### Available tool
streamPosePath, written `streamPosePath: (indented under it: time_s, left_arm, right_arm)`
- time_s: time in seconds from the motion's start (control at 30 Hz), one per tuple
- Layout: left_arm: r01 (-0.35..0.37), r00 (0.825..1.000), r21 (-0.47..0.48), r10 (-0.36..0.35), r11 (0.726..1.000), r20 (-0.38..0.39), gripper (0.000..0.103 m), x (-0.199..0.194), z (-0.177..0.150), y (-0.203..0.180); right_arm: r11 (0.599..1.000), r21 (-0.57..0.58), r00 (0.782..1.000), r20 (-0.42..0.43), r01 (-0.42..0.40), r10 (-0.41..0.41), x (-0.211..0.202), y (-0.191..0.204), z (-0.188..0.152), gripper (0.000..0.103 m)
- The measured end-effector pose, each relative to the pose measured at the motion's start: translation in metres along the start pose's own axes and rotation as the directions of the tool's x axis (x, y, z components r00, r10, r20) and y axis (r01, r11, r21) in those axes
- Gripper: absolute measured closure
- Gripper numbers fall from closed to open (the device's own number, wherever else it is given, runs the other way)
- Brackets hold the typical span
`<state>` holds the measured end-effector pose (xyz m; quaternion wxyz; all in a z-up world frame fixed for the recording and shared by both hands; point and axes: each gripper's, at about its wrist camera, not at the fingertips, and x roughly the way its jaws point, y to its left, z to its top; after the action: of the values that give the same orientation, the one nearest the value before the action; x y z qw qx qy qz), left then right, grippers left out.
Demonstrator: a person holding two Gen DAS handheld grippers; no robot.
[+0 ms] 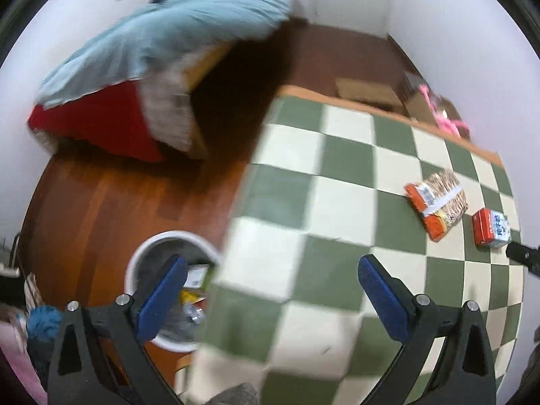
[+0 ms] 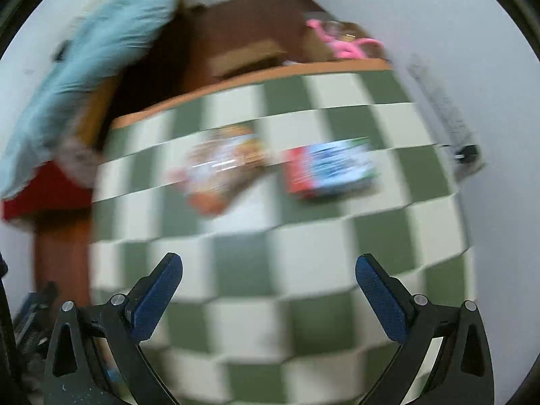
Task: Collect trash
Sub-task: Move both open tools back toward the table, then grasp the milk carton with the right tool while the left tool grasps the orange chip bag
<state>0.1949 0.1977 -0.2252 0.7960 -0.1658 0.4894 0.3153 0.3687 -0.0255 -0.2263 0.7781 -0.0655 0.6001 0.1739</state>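
An orange snack packet (image 1: 437,200) and a red and blue carton (image 1: 491,227) lie on the green and white checked table (image 1: 303,209) at its far right. A white trash bin (image 1: 162,253) with trash inside stands on the floor left of the table. My left gripper (image 1: 270,298) is open and empty over the table's left edge, its left finger above the bin. My right gripper (image 2: 268,297) is open and empty above the table. In the blurred right wrist view the packet (image 2: 222,168) and carton (image 2: 332,167) lie ahead of it.
A bed with a light blue cover (image 1: 168,33) and red sheet (image 1: 111,118) stands at the far left on the wooden floor (image 1: 94,209). Cardboard boxes (image 1: 368,92) and pink items (image 1: 445,119) lie beyond the table. White walls enclose the room.
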Motion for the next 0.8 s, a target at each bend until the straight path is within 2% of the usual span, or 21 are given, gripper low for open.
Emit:
streamPosePath:
  time_s: [0.1,0.2,0.37,0.43,0.47,0.5,0.57,0.7,0.73,0.8]
  left_arm:
    - [0.006,1.0,0.073,-0.005,0.997,-0.018,0.0,0.023,0.015,-0.041]
    - [0.017,1.0,0.133,-0.015,0.991,-0.017,0.0,0.034,0.025,-0.071]
    - [0.066,0.998,0.214,-0.063,0.975,-0.02,0.0,0.043,0.036,-0.106]
    - [0.071,0.997,0.271,-0.069,0.96,-0.017,0.0,0.045,0.04,-0.122]
    - [0.079,0.997,0.305,-0.077,0.949,-0.018,0.0,0.046,0.043,-0.13]
    - [0.088,0.996,0.337,-0.085,0.937,-0.024,0.0,0.048,0.045,-0.138]
    - [0.108,0.994,0.398,-0.099,0.911,-0.043,0.0,0.053,0.05,-0.152]
    - [0.194,0.979,0.533,-0.129,0.823,-0.156,0.0,0.076,0.058,-0.189]
    - [0.202,0.977,0.552,-0.131,0.809,-0.167,0.0,0.08,0.059,-0.195]
    - [0.218,0.974,0.597,-0.135,0.772,-0.182,0.0,0.087,0.061,-0.208]
  right_arm:
    - [0.998,-0.024,0.997,-0.026,0.066,-0.067,0.032,-0.027,0.032,0.0]
    - [0.994,-0.056,0.995,-0.045,0.09,-0.092,0.054,-0.034,0.056,0.0]
    - [0.996,-0.08,0.991,-0.119,0.046,-0.055,0.095,-0.033,0.081,0.0]
    - [0.994,-0.107,0.989,-0.146,0.022,-0.038,0.109,-0.029,0.083,0.0]
    - [0.993,-0.114,0.988,-0.151,0.02,-0.037,0.112,-0.03,0.082,0.001]
    - [0.992,-0.121,0.988,-0.151,0.024,-0.042,0.116,-0.03,0.083,0.01]
    - [0.993,-0.114,0.989,-0.147,0.014,-0.031,0.116,-0.037,0.083,0.01]
    - [0.995,-0.077,0.984,-0.162,0.064,-0.076,0.112,-0.066,0.086,0.01]
    - [0.995,-0.07,0.981,-0.176,0.067,-0.078,0.113,-0.073,0.085,0.01]
    - [0.999,-0.047,0.982,-0.184,0.025,-0.034,0.113,-0.083,0.086,0.009]
